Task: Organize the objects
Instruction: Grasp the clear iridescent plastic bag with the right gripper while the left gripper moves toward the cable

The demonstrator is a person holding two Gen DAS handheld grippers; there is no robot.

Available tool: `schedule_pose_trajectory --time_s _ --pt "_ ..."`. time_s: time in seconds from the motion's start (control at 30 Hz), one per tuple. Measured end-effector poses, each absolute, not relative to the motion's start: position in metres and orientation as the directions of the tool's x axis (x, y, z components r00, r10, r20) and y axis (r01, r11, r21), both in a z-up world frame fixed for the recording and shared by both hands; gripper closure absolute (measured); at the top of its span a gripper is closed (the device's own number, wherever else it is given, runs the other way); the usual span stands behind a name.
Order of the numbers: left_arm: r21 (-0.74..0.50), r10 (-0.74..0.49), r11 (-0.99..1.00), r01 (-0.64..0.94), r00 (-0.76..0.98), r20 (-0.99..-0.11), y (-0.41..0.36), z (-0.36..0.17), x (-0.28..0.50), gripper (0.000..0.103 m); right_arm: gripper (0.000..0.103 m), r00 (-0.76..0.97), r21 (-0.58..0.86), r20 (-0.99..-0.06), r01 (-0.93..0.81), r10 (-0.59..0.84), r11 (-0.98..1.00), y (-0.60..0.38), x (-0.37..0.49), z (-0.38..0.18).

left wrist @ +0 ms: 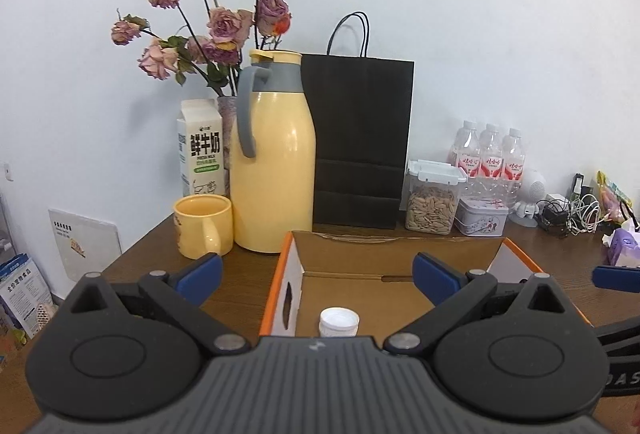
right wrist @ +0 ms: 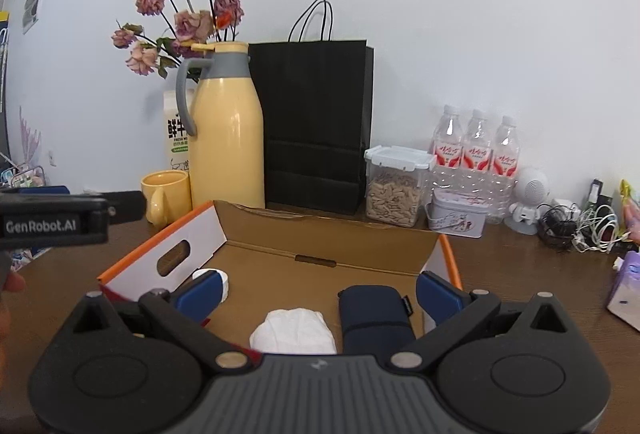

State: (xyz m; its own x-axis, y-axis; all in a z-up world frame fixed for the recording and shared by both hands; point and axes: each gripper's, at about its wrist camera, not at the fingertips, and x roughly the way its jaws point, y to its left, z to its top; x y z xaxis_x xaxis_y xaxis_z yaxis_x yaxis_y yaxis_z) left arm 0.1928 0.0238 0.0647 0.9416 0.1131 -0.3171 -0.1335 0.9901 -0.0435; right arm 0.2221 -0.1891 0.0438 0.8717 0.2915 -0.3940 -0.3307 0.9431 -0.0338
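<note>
Sitting lower centre in the orange-edged cardboard box (right wrist: 320, 238): soft white cloth bundle (right wrist: 294, 330), light, pinchable mid-fold; both tongs (right wrist: 318, 290) (left wrist: 318, 274) gaping, released.

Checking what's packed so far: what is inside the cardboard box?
Inside the cardboard box: a white-capped bottle, a white crumpled cloth and a dark blue pouch. The hand-held grippers cover the box's near end.
</note>
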Motion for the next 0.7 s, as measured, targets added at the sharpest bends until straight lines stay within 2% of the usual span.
schedule_pose_trajectory --time_s 0.4,0.7 --pt "-0.021 0.122 0.99 -0.137 0.933 -0.339 0.039 0.069 0.136 0.0 0.0 0.87 -0.042 -0.415 -0.312 0.267 0.949 -0.217 0.164 0.04" --pt "0.027 0.157 0.987 -0.16 0.904 -0.398 0.054 0.047 0.107 0.0 0.0 0.838 -0.053 -0.489 -0.304 0.24 0.951 -0.232 0.138 0.014"
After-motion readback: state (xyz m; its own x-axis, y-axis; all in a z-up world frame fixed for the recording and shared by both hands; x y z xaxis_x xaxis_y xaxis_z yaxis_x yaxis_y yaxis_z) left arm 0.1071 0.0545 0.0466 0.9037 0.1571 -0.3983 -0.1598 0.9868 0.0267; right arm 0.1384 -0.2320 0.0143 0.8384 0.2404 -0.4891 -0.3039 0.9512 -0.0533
